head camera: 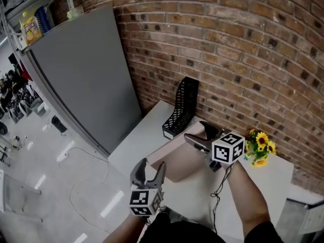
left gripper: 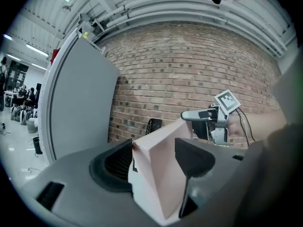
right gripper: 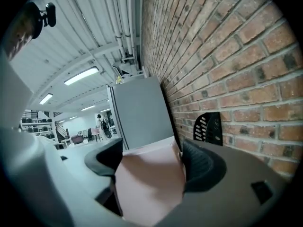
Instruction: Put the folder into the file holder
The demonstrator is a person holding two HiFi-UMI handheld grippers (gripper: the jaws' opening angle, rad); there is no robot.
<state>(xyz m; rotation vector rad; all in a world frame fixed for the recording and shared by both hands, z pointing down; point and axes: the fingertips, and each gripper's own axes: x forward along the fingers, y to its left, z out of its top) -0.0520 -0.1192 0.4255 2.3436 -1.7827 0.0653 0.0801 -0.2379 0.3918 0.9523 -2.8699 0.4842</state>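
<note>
A thick pink folder hangs above the white table, carried by both grippers. My left gripper grips its near corner, and the folder fills the gap between the pads. My right gripper is shut on the folder's far right edge; there too the folder sits tight between both pads. The black mesh file holder stands upright at the table's back against the brick wall, beyond the folder and apart from it. It also shows as the file holder and the file holder.
A tall grey cabinet stands left of the table against the brick wall. Yellow flowers sit at the table's right back. A cable lies on the floor to the left.
</note>
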